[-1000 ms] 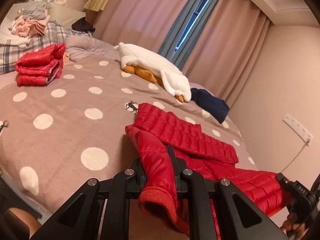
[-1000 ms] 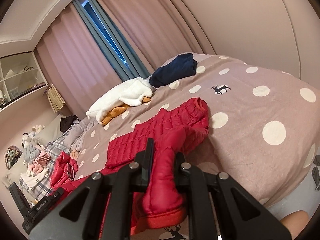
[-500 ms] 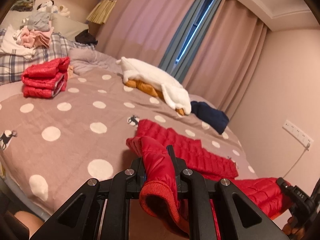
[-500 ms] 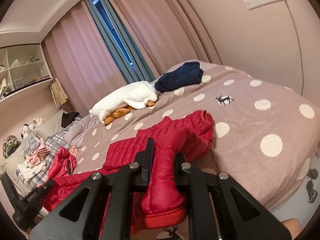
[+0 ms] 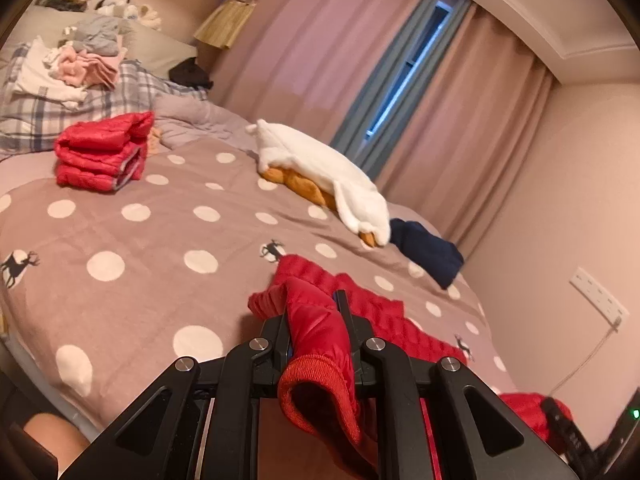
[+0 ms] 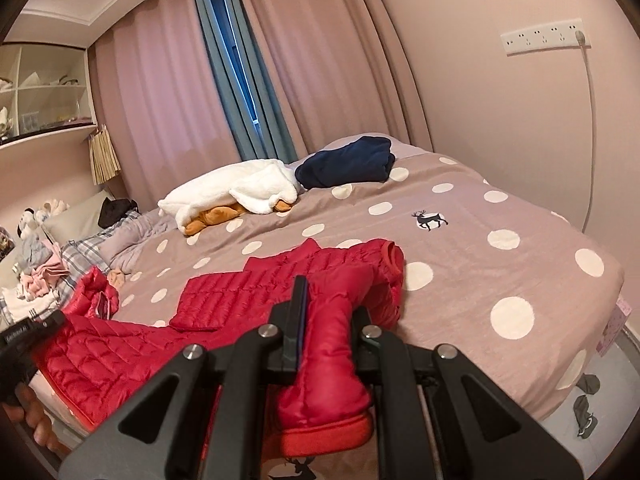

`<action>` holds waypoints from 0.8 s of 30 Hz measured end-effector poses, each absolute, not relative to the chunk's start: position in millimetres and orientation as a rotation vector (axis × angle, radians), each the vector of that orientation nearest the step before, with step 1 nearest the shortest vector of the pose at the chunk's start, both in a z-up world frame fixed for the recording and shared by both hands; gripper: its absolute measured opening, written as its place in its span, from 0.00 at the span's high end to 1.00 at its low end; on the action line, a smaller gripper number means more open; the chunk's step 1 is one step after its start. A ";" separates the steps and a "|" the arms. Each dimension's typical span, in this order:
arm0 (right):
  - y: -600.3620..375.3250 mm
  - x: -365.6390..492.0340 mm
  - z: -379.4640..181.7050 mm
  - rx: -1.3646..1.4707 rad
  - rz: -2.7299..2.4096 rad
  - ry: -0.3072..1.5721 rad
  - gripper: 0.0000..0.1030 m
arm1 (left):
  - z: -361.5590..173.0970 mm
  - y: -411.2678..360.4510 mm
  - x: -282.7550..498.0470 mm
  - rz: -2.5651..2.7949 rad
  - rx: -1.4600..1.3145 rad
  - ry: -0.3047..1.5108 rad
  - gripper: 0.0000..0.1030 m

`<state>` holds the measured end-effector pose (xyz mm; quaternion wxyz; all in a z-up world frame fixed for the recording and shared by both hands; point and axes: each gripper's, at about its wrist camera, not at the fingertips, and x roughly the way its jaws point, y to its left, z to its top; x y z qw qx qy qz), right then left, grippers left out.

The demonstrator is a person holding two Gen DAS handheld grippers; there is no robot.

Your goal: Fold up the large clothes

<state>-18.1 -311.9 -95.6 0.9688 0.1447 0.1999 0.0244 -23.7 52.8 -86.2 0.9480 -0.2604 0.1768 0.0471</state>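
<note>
A red quilted puffer jacket lies spread on the polka-dot bed near its foot edge; it also shows in the left wrist view. My left gripper is shut on one red sleeve, its ribbed cuff hanging toward the camera. My right gripper is shut on the other sleeve, cuff also hanging down. Both sleeves are lifted off the bed. The left gripper shows at the left edge of the right wrist view.
A folded red jacket sits at the left of the bed. A white fleece over an orange garment and a navy garment lie by the curtains. Loose clothes are piled on the plaid pillows. A wall socket strip has a cable hanging.
Both grippers have risen and tilted up with the sleeves still held; the bed and jacket sit lower in both views, and the jacket body is pulled slightly toward the foot edge.
</note>
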 end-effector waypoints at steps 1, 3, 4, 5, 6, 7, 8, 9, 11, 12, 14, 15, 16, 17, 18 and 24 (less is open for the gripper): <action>-312.0 -18.2 -95.8 0.289 0.049 0.405 0.89 | -85.8 53.0 -22.4 0.106 -0.535 0.361 0.87; -311.4 -18.2 -96.2 0.278 0.049 0.405 0.89 | -85.2 54.0 -20.7 0.108 -0.556 0.362 0.87; -311.1 -18.2 -96.6 0.268 0.044 0.406 0.89 | -84.7 54.8 -20.9 0.110 -0.564 0.361 0.87; -310.0 -18.7 -97.2 0.259 0.039 0.407 0.89 | -84.1 55.2 -22.3 0.116 -0.565 0.358 0.87; -309.4 -19.1 -97.3 0.254 0.035 0.407 0.89 | -83.2 55.1 -24.3 0.129 -0.559 0.353 0.87; -309.7 -19.7 -97.0 0.252 0.032 0.406 0.89 | -82.0 54.9 -26.0 0.137 -0.556 0.347 0.87; -311.1 -20.5 -96.5 0.255 0.032 0.403 0.89 | -81.3 54.6 -27.8 0.139 -0.556 0.340 0.87; -311.6 -21.4 -95.8 0.257 0.032 0.399 0.89 | -80.5 54.9 -31.3 0.141 -0.558 0.333 0.87; -312.2 -22.7 -93.7 0.253 0.028 0.389 0.89 | -78.8 54.0 -33.0 0.149 -0.553 0.330 0.87; -311.5 -23.3 -92.8 0.247 0.025 0.386 0.89 | -77.9 53.7 -33.8 0.153 -0.550 0.328 0.87; -309.1 -25.6 -92.1 0.239 0.024 0.382 0.89 | -77.2 53.4 -36.3 0.153 -0.555 0.322 0.87; -308.4 -26.2 -91.6 0.237 0.026 0.379 0.89 | -77.5 53.3 -37.4 0.155 -0.557 0.320 0.87; -307.7 -26.0 -91.2 0.236 0.030 0.377 0.89 | -77.1 53.7 -40.5 0.159 -0.565 0.309 0.87; -307.6 -25.3 -90.9 0.236 0.031 0.377 0.89 | -77.1 54.4 -41.5 0.160 -0.570 0.302 0.87; -307.8 -24.5 -90.5 0.236 0.031 0.378 0.89 | -76.6 55.3 -43.8 0.165 -0.573 0.293 0.87; -306.7 -22.4 -90.3 0.234 0.028 0.383 0.89 | -72.6 54.1 -44.1 0.176 -0.561 0.287 0.87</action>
